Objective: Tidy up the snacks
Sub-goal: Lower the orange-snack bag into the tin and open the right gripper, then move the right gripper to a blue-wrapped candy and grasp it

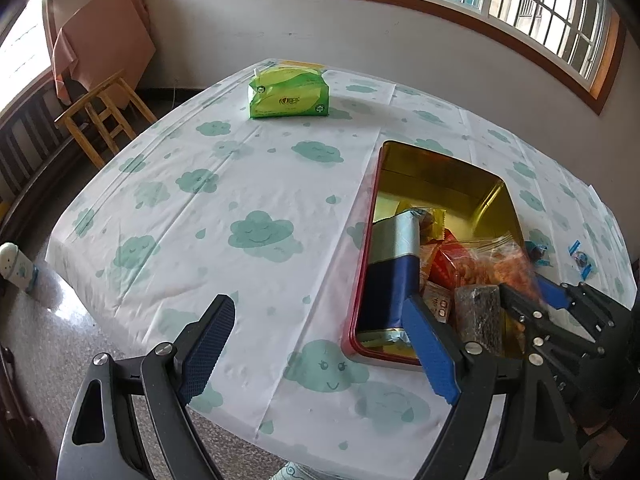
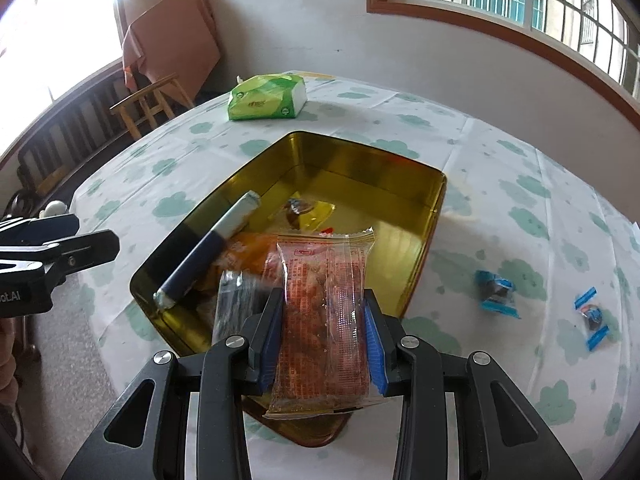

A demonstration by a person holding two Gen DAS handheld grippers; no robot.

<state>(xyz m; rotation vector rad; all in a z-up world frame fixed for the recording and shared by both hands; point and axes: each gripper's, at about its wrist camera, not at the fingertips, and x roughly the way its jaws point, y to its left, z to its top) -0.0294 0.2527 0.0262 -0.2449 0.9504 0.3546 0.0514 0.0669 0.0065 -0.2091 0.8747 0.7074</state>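
Left tool gapes wide, holding nothing, left of the gold tin. Right tool pinches a clear orange-red snack packet over the tin's near end. Two blue-wrapped candies lie right of the tin on the tabletop.

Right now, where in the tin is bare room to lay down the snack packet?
The far half of the gold tin is mostly bare, bordered by its far wall and one small candy. The near half is crowded: blue-and-silver pack, orange packets, dark packet. The right claw holds the red snack packet above it.
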